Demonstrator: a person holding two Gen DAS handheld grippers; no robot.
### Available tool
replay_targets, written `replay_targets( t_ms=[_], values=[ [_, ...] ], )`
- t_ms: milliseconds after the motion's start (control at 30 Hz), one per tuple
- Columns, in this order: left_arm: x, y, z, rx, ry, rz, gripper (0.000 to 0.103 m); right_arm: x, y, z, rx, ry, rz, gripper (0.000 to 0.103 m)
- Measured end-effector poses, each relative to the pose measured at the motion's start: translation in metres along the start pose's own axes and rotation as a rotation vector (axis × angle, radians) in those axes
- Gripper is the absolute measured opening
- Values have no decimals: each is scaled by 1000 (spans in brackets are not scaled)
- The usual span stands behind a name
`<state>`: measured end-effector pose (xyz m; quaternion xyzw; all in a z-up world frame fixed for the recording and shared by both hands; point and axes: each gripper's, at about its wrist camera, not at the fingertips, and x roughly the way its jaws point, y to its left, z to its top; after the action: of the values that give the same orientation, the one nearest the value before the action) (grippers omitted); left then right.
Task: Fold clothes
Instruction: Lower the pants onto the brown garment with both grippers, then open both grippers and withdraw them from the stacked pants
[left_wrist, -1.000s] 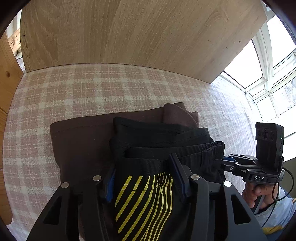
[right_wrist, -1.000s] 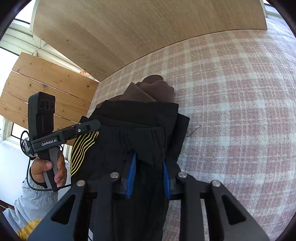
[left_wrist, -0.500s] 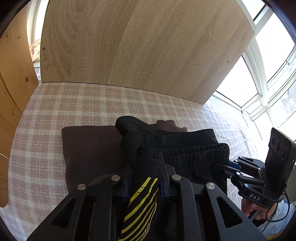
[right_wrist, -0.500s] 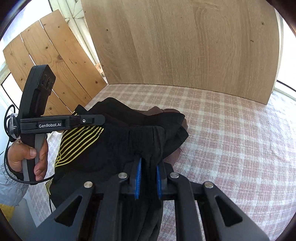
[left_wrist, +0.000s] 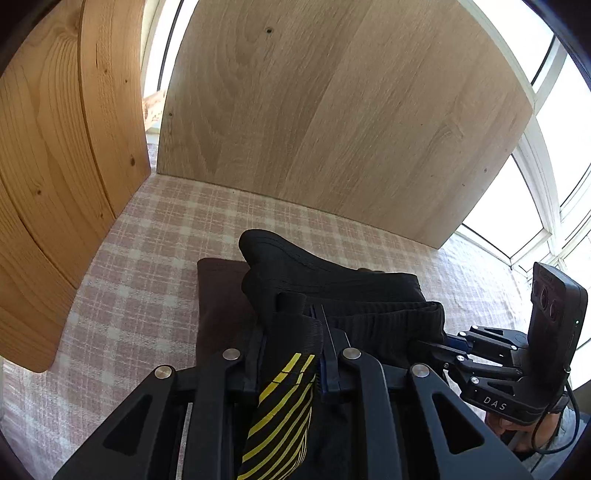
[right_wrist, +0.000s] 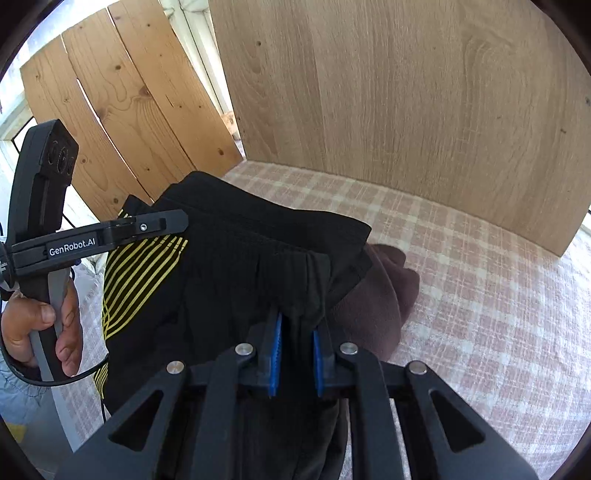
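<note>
Left gripper (left_wrist: 291, 332): jaws narrow, clamped on the striped end of the black shorts (left_wrist: 351, 291), at the yellow stripes (left_wrist: 284, 406).
Left hand (right_wrist: 40, 332): wraps the gripper handle, at the left of the right wrist view.
Black shorts: bunched between both grippers, lifted at the near edge of the checked surface (left_wrist: 147, 277); far part drapes over the brown garment.
Brown garment (left_wrist: 221, 295): folded, lying flat on the surface under the shorts, toward the left edge.
Right gripper (right_wrist: 297, 325): jaws opening slightly, blue pads (right_wrist: 276, 350) still pinching the gathered waistband (right_wrist: 291, 258).
Wooden panel (left_wrist: 332, 129): upright along the far edge.
Risk, slip: waistband may slide out if the right jaws open further.
Risk, drag: the shorts may pull the brown garment out of its fold.
Risk, skew: uneven tension between the grippers gives a crooked fold.
</note>
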<state>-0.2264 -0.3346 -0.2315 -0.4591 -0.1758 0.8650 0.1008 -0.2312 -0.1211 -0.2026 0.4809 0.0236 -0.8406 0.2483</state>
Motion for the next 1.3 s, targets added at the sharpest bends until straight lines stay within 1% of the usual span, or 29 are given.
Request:
replay_targets(
  t_ms=[33,67,100,167,200,233,267,300,333,433,500,533,567,600,667,700,733,800,833,867,933,967,1033,1067,1167,1200,1233,1267,1300],
  values=[
    [8,2,0,-4,25,13,21,7,-2,-2,2,27,-19,17],
    [15,4,0,-7,49,27,27,7,-4,-6,8,31,-30,21],
    [17,3,1,3,54,38,31,4,-6,-9,17,22,-37,27],
    [15,4,5,6,63,34,44,-10,-12,-16,39,-4,-61,33],
    [12,6,8,-5,59,46,48,-21,-15,-20,53,-22,-75,33],
    [9,9,10,-16,54,59,59,-32,-19,-24,69,-42,-90,33],
    [5,13,13,-25,44,67,63,-43,-20,-28,82,-59,-95,33],
    [1,17,16,-34,33,74,63,-53,-18,-33,88,-67,-92,33],
    [-3,19,17,-33,22,98,63,-59,-14,-38,84,-66,-95,33],
    [-28,14,17,-16,-17,190,63,-62,7,-59,42,-47,-114,34],
    [-45,9,5,-10,-40,200,70,-60,23,-74,6,-33,-121,37],
    [-55,5,-4,-6,-48,211,75,-54,29,-81,-11,-18,-148,40],
    [-63,0,-14,-5,-54,217,75,-47,30,-88,-14,1,-183,45],
    [-70,-6,-25,-3,-51,216,75,-42,28,-94,4,3,-193,49],
    [-78,-17,-51,0,-39,210,75,-42,20,-99,63,9,-181,52],
    [-82,-22,-63,9,-39,221,75,-48,16,-99,96,6,-182,52],
    [-85,-28,-75,18,-39,234,75,-59,15,-101,122,-17,-191,52],
    [-88,-33,-97,23,-28,258,75,-75,16,-112,134,-55,-210,52],
    [-87,-34,-107,29,-21,261,75,-74,17,-120,140,-45,-215,52],
    [-84,-34,-115,37,-15,275,75,-70,17,-128,150,-25,-217,52],
    [-74,-27,-125,45,15,306,75,-51,14,-142,191,60,-179,52],
    [-68,-23,-130,49,30,322,75,-49,13,-148,221,71,-163,52],
    [-62,-11,-136,33,47,324,76,-54,17,-152,217,67,-160,52],
    [-61,-6,-137,27,48,324,79,-57,20,-153,207,64,-162,52],
    [-66,1,-139,24,20,327,82,-69,23,-152,206,7,-191,52],
    [-67,2,-140,23,16,328,82,-65,24,-150,194,22,-202,52],
    [-69,3,-140,15,13,329,82,-56,25,-149,169,68,-198,52],
    [-72,3,-140,7,10,335,82,-54,26,-148,153,96,-199,52],
    [-77,1,-139,4,3,346,82,-64,28,-148,156,73,-214,52]
  ],
)
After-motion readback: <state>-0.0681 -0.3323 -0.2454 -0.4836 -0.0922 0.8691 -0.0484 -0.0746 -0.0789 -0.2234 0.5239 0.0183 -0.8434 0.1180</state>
